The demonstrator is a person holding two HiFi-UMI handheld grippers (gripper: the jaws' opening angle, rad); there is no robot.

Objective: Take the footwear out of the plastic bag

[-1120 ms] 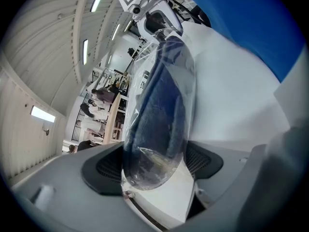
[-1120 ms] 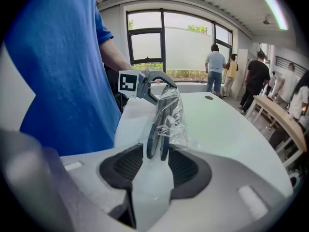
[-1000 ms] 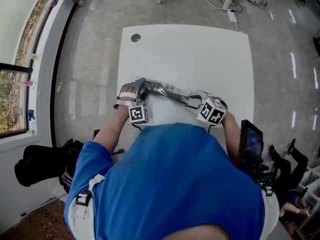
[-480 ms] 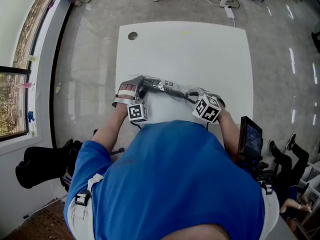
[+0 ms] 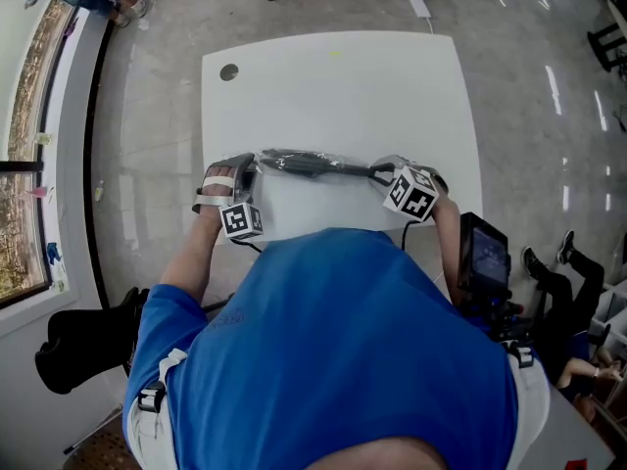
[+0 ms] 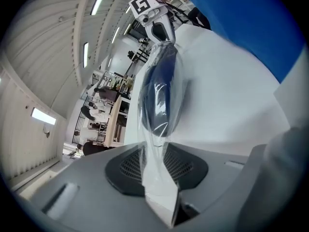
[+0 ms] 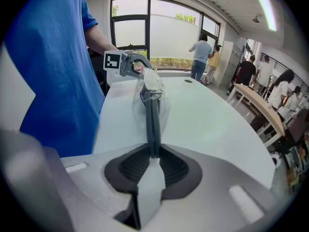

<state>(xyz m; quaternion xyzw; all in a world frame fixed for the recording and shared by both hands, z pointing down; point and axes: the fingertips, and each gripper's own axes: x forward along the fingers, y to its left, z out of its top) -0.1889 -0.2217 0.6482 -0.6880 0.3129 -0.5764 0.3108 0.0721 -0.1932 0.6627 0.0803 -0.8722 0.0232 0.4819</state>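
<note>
A clear plastic bag (image 5: 306,163) with a dark flat piece of footwear (image 6: 158,88) inside hangs stretched in a line over the white table (image 5: 343,86). My left gripper (image 5: 255,163) is at the bag's left end. Its jaws have just been closing and now pinch the empty plastic film (image 6: 155,175). My right gripper (image 5: 378,172) holds the bag's right end. Its jaws have also just been closing, and its pads clamp the thin dark edge of the footwear (image 7: 153,115) through the plastic. Each gripper shows in the other's view: the right gripper (image 6: 153,25) and the left gripper (image 7: 130,64).
The table has a round hole (image 5: 228,71) at its far left corner. A dark screen (image 5: 482,258) stands just right of my right arm. A black object (image 5: 78,336) lies on the floor at left. Several people stand by the windows (image 7: 205,54).
The bag was crumpled and sagging between the grippers; now it is pulled out straight and thin. The right gripper has shifted to the right, and both have closed on the bag's ends.
</note>
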